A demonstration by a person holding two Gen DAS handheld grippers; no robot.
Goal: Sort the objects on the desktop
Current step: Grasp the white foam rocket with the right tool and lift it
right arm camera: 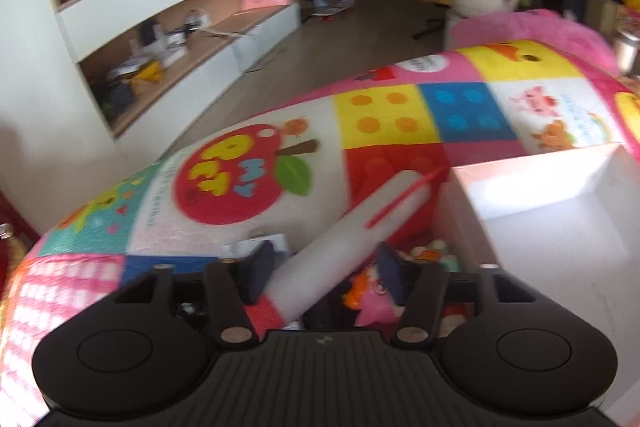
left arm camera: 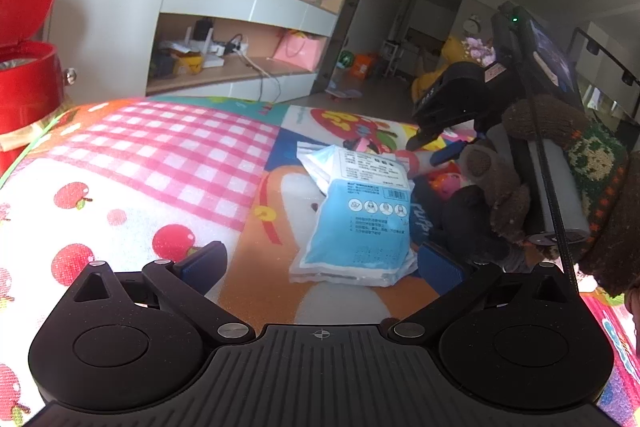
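The left tongs [left arm camera: 320, 259] hang spread wide over the desk [left arm camera: 168, 163], which is covered by a bright cartoon mat with pink checks and apples. Between and just ahead of their blue pads lies a blue-and-white packet [left arm camera: 356, 219] with printed text and a barcode, flat on the mat; neither pad touches it.

Past the packet the right tongs [left arm camera: 436, 151] reach in, held by a hand in a brown knitted glove [left arm camera: 500, 187].

From the right wrist's side, the right tongs [right arm camera: 324, 267] are partly spread with a white tube with a red stripe [right arm camera: 360, 227] slanting up between the pads. The picture is blurred, and I cannot tell whether the pads press it. Small colourful toys [right arm camera: 368, 291] sit just beneath. A white box [right arm camera: 560, 227] stands open on the mat right beside the tube's far end. A shelf unit [right arm camera: 168, 7] lines the wall behind.
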